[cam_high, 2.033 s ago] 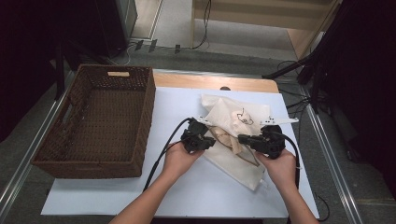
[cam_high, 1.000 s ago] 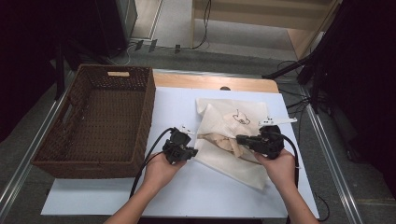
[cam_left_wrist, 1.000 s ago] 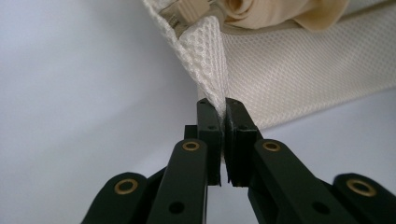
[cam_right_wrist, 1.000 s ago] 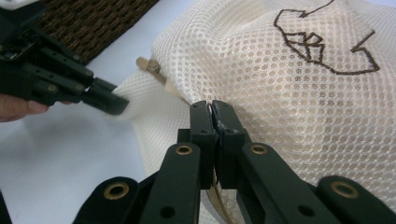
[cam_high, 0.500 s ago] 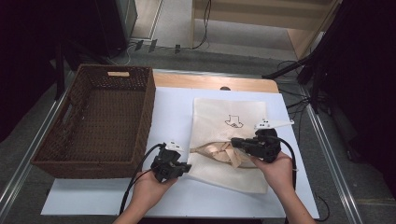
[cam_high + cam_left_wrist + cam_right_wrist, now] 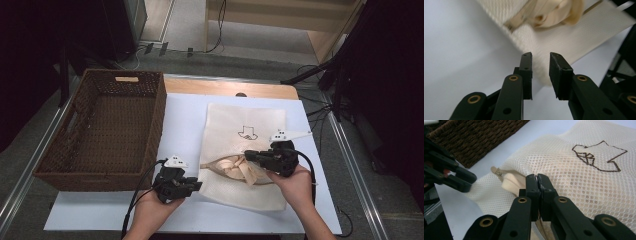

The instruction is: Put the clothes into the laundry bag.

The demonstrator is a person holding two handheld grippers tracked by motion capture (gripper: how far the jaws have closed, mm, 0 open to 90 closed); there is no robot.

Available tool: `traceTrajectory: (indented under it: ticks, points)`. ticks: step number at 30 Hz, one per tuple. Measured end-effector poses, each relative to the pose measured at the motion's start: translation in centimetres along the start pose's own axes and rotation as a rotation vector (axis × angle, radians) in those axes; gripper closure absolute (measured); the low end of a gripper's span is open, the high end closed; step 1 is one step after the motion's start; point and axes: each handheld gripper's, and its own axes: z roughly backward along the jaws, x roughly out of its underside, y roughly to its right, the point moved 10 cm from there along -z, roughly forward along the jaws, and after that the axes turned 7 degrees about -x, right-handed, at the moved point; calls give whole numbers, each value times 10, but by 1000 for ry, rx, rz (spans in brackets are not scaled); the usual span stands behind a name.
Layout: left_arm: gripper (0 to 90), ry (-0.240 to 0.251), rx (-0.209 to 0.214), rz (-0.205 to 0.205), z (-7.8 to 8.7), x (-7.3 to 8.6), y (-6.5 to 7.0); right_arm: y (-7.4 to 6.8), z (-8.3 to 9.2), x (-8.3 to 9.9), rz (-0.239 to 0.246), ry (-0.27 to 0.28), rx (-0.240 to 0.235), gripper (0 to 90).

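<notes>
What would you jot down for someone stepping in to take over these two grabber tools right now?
Left gripper: jaws have just been opening, free of the mesh bag, at its near-left edge.
Right gripper: shut on the bag's opening, beside the beige cloth bunched there.
Bag lies flat on the white mat; wicker basket to the left.
Done: bag spread out. Left: probably tucking the cloth in.

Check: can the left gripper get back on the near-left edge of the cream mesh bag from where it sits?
Probably yes. The left gripper sits just off the cream mesh bag with jaws apart, the bag's edge lying between them unpinched in the left gripper view, and only bare white table sheet around.
</notes>
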Motion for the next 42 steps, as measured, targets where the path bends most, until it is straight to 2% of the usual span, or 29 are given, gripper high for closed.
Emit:
traceTrajectory:
  ticks: [4, 7, 10, 16, 22, 27, 31, 35, 36, 38, 42]
  points:
    - [714, 38, 6, -51, 7, -16, 8, 0, 0, 0, -2, -1, 0, 887]
    - [809, 39, -2, -86, 2, -27, 11, -1, 0, 0, 1, -3, 2, 887]
    - [883, 21, -8, -103, -9, -36, 9, -2, 0, 0, 1, -2, 3, 887]
    - [900, 8, -6, -109, -33, -43, 8, -2, 1, -1, -4, 1, 2, 888]
    - [900, 9, -45, -109, -49, -48, 5, -2, 1, -2, 1, 7, 7, 888]
    - [900, 23, -77, -126, -62, -51, 9, -3, 3, -3, 2, 13, 10, 888]
    - [900, 5, -96, -141, -75, -53, 13, -3, 3, -3, 5, 9, 11, 888]
    - [900, -7, -101, -149, -88, -59, 16, -3, 1, -2, -1, 8, 11, 888]
    - [900, -8, -113, -167, -92, -60, 17, -3, 1, -2, 0, 8, 12, 888]
    - [900, -3, -115, -174, -97, -63, 20, -3, 0, -2, -3, 4, 9, 888]
    - [900, 6, -124, -172, -104, -66, 23, -1, -3, 1, -4, -13, 13, 888]
